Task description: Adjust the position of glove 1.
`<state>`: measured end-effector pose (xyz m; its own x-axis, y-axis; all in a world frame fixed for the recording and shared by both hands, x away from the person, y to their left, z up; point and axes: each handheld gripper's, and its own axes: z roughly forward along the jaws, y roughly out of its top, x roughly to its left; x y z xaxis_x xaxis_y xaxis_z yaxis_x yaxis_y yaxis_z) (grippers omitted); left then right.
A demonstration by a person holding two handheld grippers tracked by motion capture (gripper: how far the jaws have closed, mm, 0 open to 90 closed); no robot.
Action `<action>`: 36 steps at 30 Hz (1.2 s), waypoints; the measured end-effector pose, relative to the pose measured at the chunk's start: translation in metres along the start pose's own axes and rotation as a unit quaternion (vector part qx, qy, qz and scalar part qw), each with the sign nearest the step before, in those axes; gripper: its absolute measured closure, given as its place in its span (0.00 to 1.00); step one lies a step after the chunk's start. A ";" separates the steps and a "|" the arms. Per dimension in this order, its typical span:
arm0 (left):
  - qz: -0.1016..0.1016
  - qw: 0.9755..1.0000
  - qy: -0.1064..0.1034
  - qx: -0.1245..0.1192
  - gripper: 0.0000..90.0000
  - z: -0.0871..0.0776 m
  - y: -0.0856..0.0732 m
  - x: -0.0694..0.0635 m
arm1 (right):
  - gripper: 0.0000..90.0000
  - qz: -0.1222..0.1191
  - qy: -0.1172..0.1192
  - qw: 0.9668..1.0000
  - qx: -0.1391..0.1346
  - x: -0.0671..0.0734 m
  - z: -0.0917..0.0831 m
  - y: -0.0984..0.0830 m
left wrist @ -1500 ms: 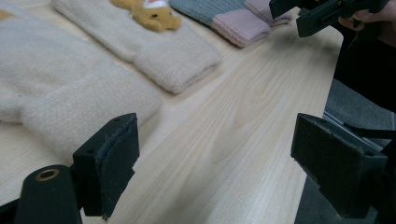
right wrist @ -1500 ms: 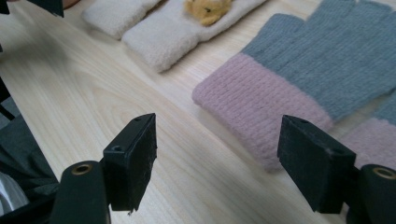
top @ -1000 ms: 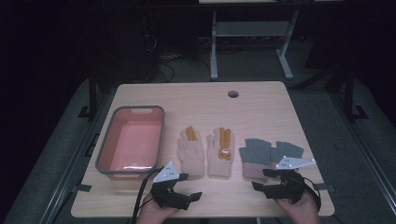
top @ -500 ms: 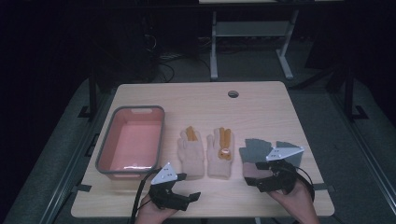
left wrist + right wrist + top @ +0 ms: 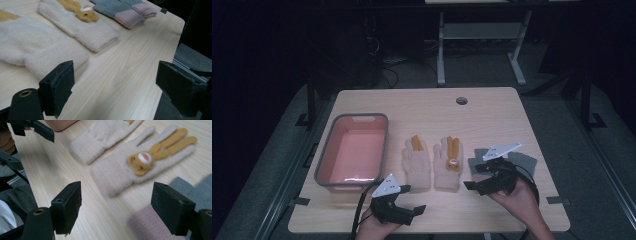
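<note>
Wooden table [image 5: 492, 107]: both grippers gaping, right gripper [image 5: 486, 176] beside soft, light grey glove [image 5: 200, 188]; pinch pink cuff [image 5: 147, 226].

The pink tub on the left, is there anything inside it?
The pink tub looks empty in the high view: bare pink floor with a glare streak near its front. The near wall hides a thin strip of that floor.

We see two cream gloves [image 5: 433, 162] lying flat side by side mid-table, a grey pair [image 5: 522, 161] to their right, a pink bin [image 5: 353, 152] left.
</note>
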<state>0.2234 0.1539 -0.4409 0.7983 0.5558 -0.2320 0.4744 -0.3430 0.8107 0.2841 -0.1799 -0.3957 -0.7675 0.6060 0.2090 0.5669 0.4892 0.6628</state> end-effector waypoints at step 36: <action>0.000 1.000 0.005 -0.009 0.17 -0.005 0.000 0.002 | 0.33 -0.028 0.006 0.996 0.082 -0.014 0.063 0.075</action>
<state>0.2235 0.1591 -0.4385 0.7941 0.5639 -0.2268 0.4681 -0.3293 0.8201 0.3563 -0.1117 -0.3940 -0.8022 0.5682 0.1834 0.5632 0.6182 0.5482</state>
